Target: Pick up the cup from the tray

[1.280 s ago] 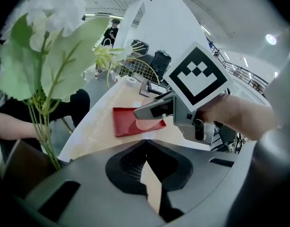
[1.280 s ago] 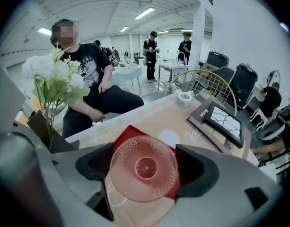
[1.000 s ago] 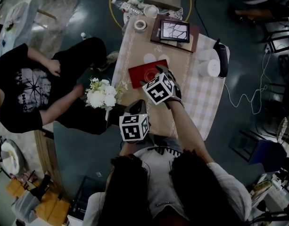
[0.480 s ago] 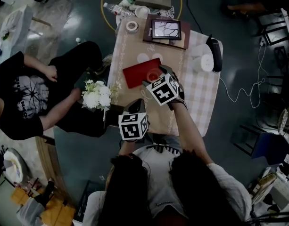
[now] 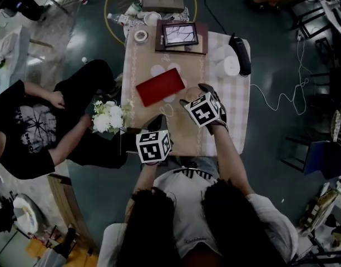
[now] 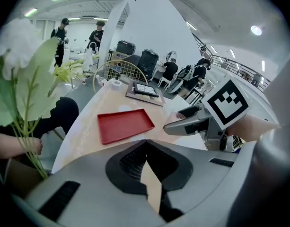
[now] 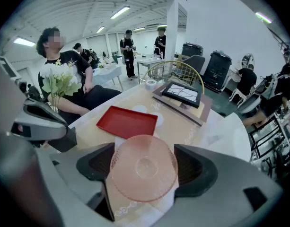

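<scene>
The pink see-through cup (image 7: 144, 168) sits between the jaws of my right gripper (image 7: 144, 170), its base toward the camera, held above the table. In the head view the cup (image 5: 191, 93) is just right of the red tray (image 5: 159, 86), and the right gripper (image 5: 193, 95) is shut on it. The red tray (image 7: 127, 121) lies bare on the beige table (image 5: 184, 132). My left gripper (image 5: 157, 122) hangs near the table's front edge, jaws together with nothing in them. From the left gripper view, the tray (image 6: 123, 125) lies ahead and the right gripper (image 6: 189, 123) is at the right.
A framed picture (image 5: 179, 35) on a brown board lies at the table's far end, with a tape roll (image 5: 140, 35) to its left. White round lids (image 5: 230, 67) and a black device (image 5: 241, 53) are at the far right. A seated person holds white flowers (image 5: 106, 118) left of the table.
The right gripper has carried the cup from over the tray's right end to the right and toward me, off the tray. The left gripper has stayed near the front edge.
</scene>
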